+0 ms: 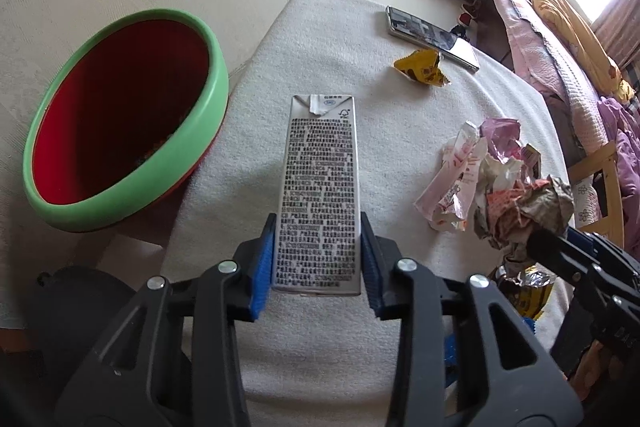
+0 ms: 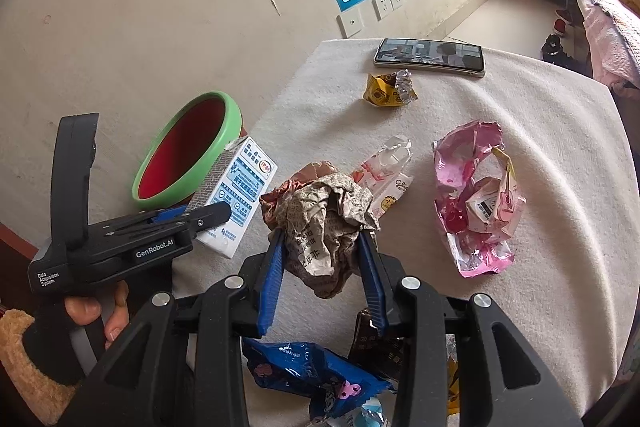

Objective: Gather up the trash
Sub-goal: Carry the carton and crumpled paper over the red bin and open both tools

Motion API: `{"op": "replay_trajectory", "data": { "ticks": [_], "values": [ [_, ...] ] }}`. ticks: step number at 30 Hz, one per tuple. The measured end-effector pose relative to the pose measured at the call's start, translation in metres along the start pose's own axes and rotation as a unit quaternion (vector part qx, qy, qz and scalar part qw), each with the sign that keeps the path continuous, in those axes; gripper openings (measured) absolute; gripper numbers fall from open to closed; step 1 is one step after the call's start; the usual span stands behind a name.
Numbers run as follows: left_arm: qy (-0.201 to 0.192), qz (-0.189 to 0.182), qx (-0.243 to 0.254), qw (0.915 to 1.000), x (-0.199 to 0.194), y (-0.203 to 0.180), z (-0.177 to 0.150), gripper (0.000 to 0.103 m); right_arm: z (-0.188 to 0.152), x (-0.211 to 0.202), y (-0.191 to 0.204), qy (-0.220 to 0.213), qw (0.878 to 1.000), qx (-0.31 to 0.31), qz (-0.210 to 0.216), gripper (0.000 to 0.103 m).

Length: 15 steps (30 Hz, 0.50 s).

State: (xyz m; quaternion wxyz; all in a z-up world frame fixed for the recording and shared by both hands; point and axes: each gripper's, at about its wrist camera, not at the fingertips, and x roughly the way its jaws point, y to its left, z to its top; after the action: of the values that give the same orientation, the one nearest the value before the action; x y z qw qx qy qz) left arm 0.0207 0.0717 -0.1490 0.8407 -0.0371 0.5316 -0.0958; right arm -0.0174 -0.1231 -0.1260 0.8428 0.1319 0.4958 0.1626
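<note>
While the left claw (image 1: 318,259) clamps its blue pads against both narrow sides of a tall white drink carton (image 1: 318,195) printed with dense black text, that carton hangs above the white cloth-covered tabletop (image 1: 320,67), top end pointing away, and just off to its left sits the round bin with a green rim and red inside (image 1: 120,123), down beside the tabletop's edge! Over to the right claw (image 2: 324,259), and it's pinching a crumpled ball of grey-brown printed paper (image 2: 324,223) between its blue pads, held over the tabletop. Just beyond that ball lies a flattened pink-and-white pouch (image 2: 386,175), and to the right a torn shiny pink wrapper (image 2: 472,199) with a small carton tucked in it. Close under the right claw, a blue foil packet (image 2: 312,375) and a dark brown wrapper (image 2: 376,343) lie at the near edge. Farther back, a yellow snack wrapper (image 2: 388,91) lies near a dark smartphone (image 2: 430,57), its screen lit, close to the far edge by the wall.
</note>
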Motion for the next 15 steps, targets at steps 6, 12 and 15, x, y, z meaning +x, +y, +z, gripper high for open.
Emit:
{"op": "replay_trajectory", "data": {
  "ticks": [6,12,15],
  "values": [
    [-0.039,0.019,-0.008,0.999,-0.026,0.01,0.008,0.036,0.007,-0.002,0.011,-0.007,1.0,-0.011,0.007,0.035],
    [-0.062,0.035,-0.009,0.9974,-0.04,0.018,0.014,0.036,0.014,0.003,0.024,-0.003,0.999,-0.03,0.011,0.036],
    [-0.07,0.04,-0.013,0.9967,-0.045,0.023,0.017,0.036,0.019,0.006,0.031,-0.004,0.999,-0.038,0.014,0.036]
  ]
}}
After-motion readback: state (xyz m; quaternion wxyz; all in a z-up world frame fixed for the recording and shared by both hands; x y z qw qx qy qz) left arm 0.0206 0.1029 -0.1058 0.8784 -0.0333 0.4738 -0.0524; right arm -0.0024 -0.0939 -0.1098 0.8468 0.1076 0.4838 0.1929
